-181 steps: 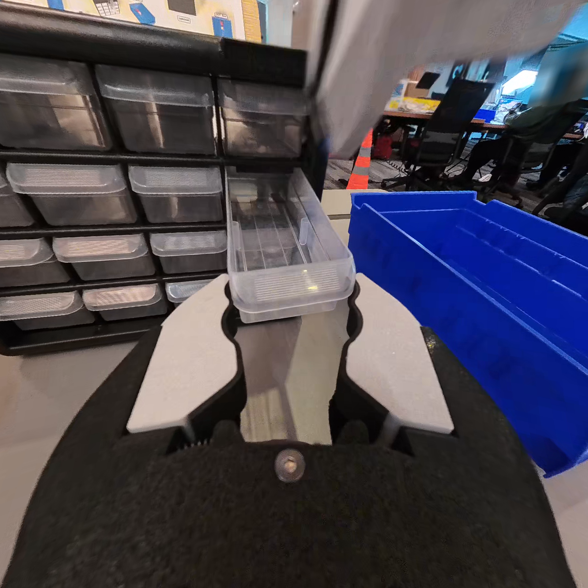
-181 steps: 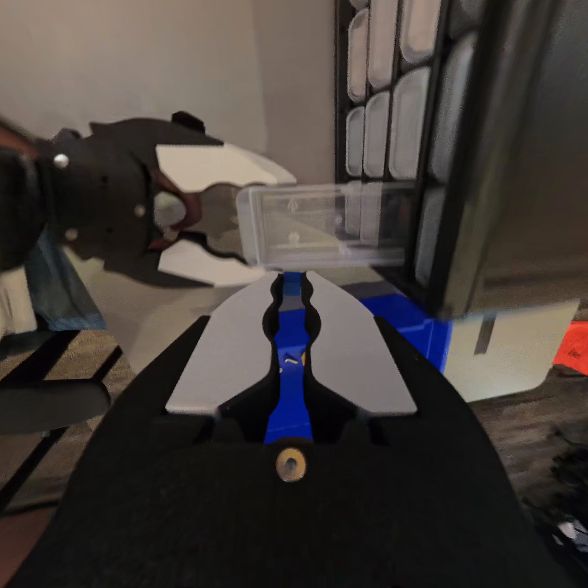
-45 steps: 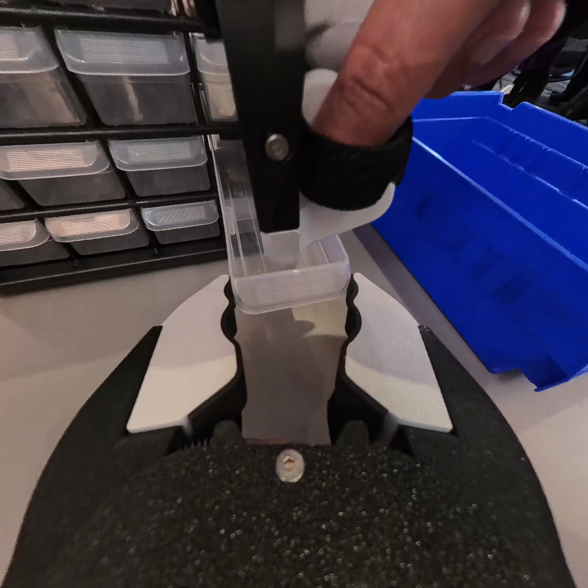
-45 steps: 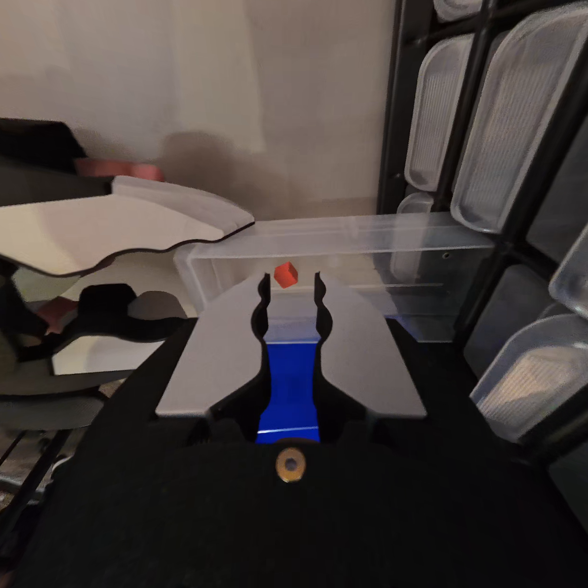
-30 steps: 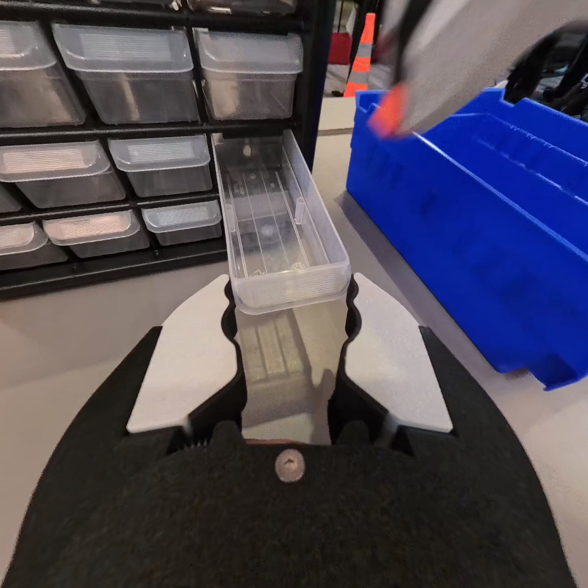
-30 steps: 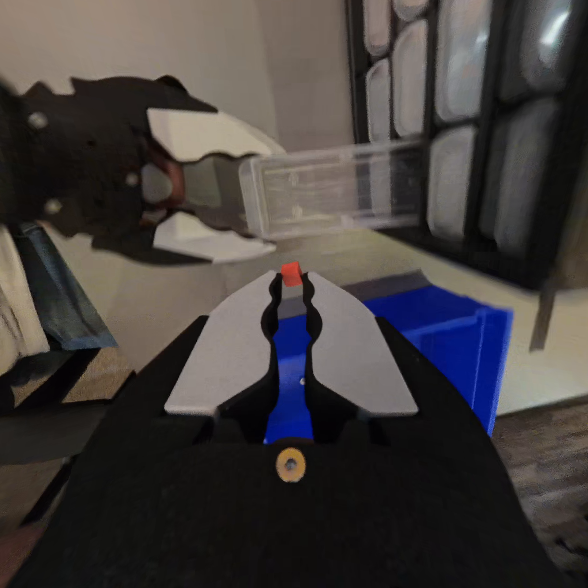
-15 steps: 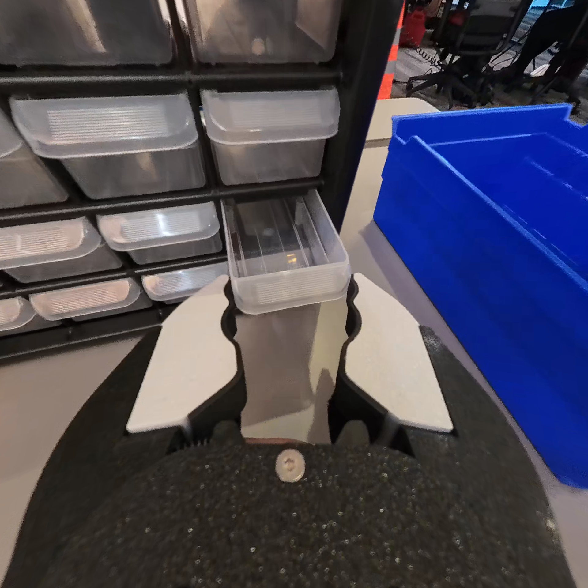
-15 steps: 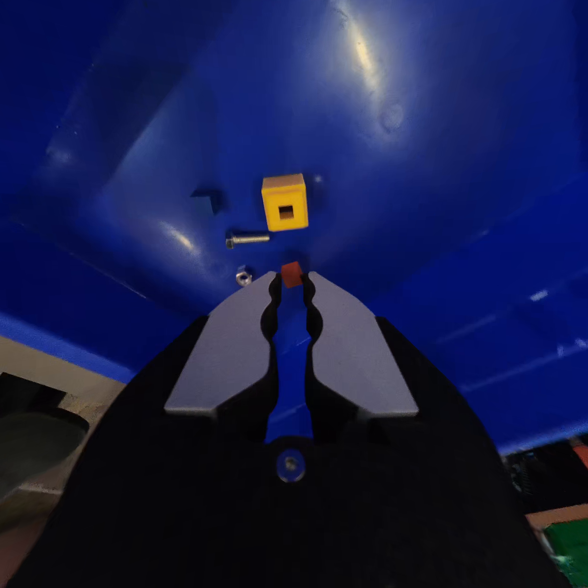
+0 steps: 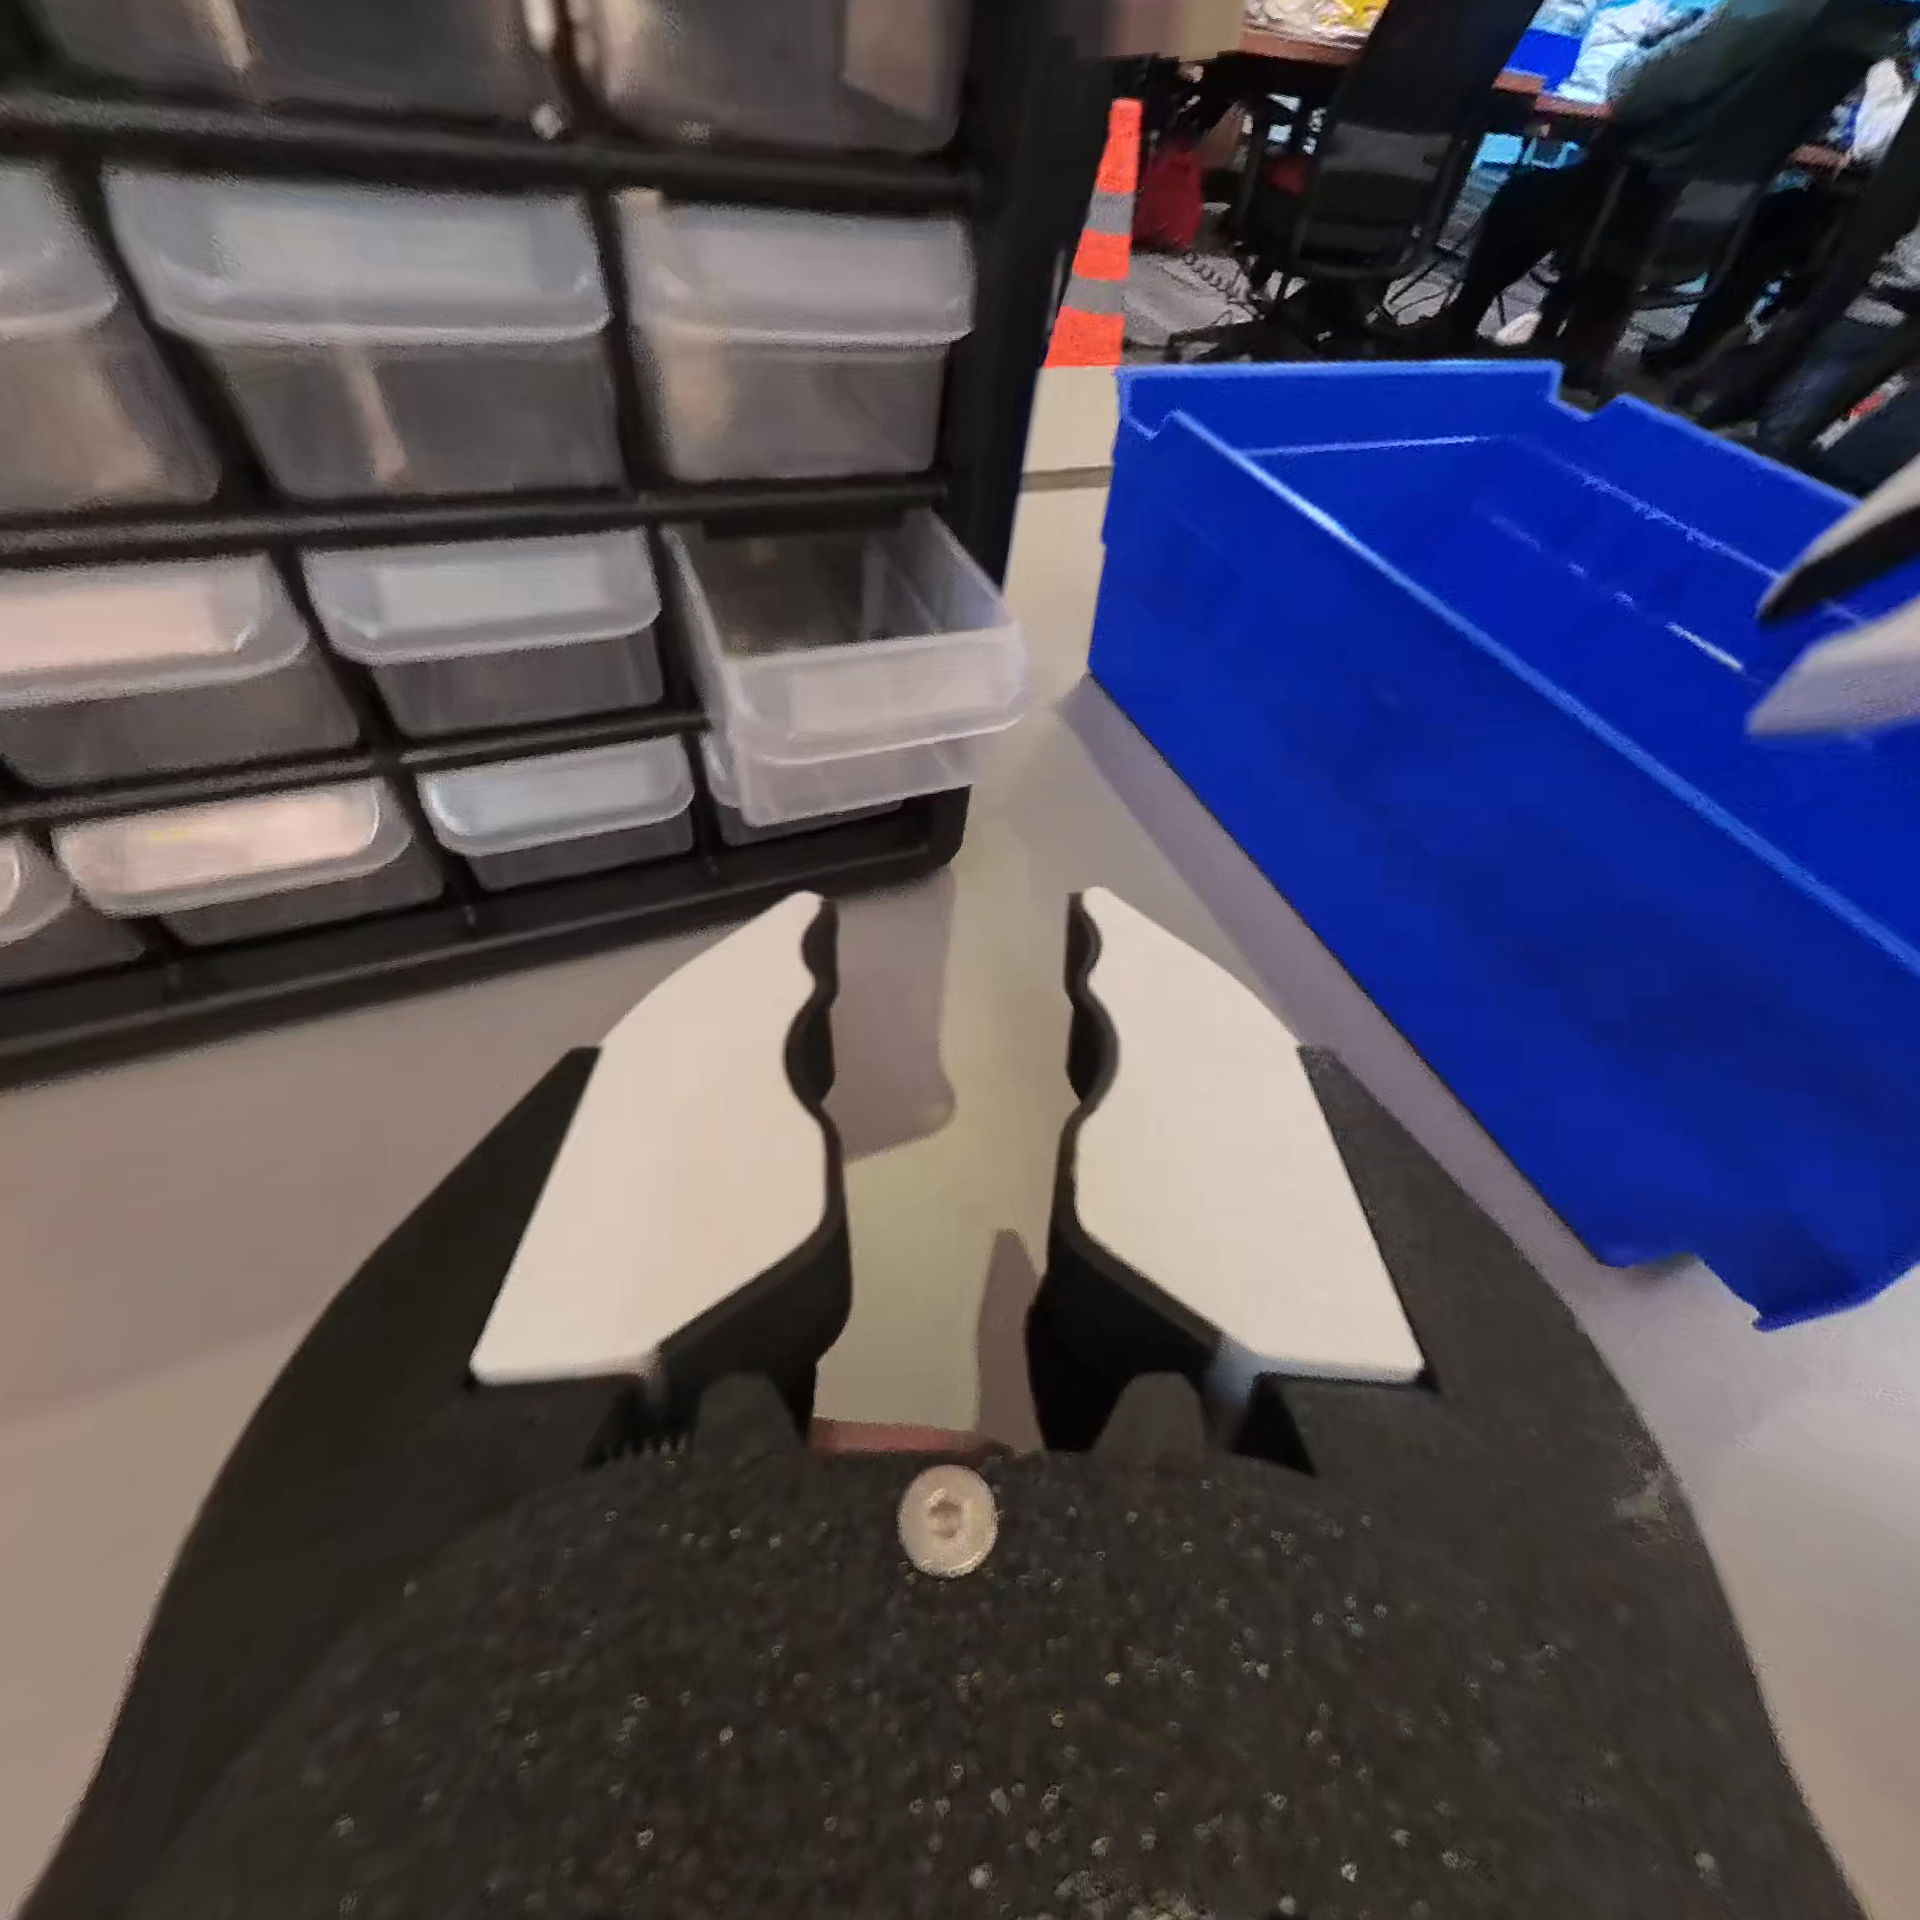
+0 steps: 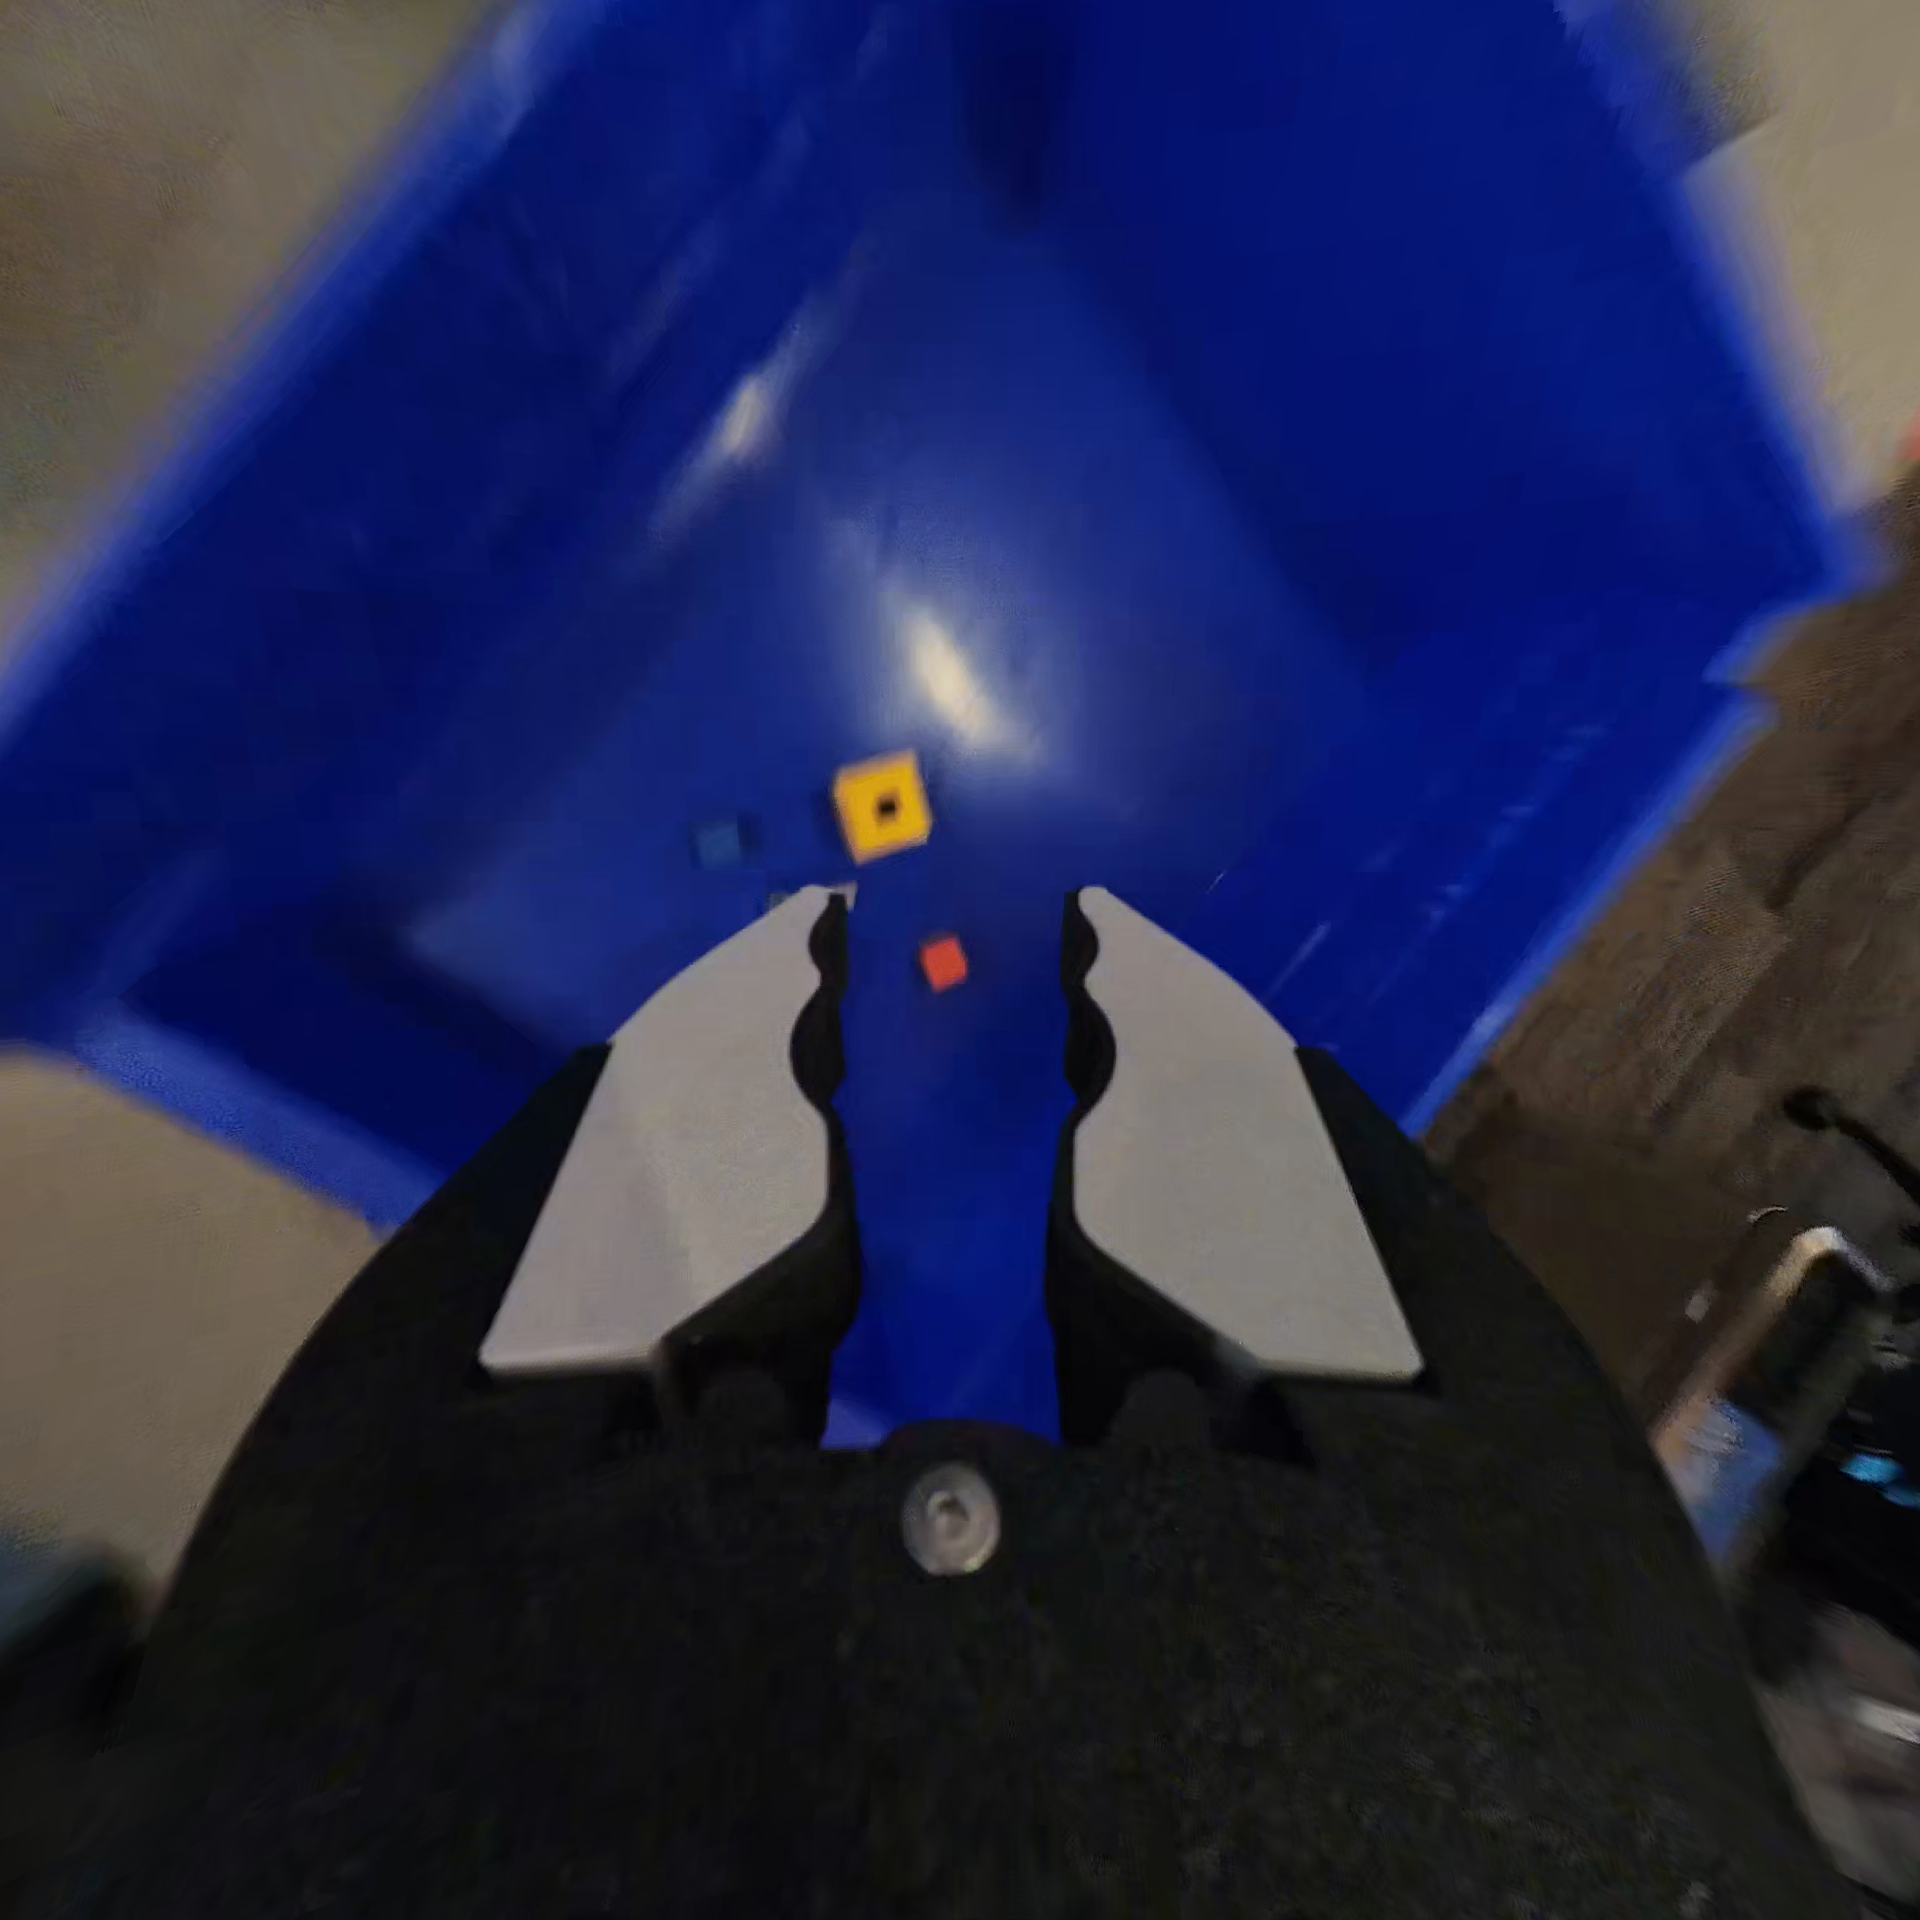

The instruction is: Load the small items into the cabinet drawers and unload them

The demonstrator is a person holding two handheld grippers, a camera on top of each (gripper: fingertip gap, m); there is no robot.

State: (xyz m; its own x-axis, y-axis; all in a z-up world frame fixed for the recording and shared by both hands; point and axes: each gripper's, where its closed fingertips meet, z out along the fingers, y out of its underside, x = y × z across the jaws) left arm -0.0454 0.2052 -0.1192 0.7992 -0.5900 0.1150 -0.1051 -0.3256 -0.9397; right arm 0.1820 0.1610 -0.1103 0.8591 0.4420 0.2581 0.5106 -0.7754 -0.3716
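Below the right hand-held gripper (image 10: pixel 948 904), whose jaws stand apart and empty, a small red cube (image 10: pixel 943 963) lies free in the blue bin (image 10: pixel 436 540). Left hand-held gripper (image 9: pixel 948 914) gapes empty, short of the part-open clear drawer (image 9: pixel 862 675).

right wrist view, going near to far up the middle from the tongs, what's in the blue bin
right tongs → red cube → yellow block with a square hole → bare floor of the blue bin up to its far wall. A small blue piece lies left of the yellow block.
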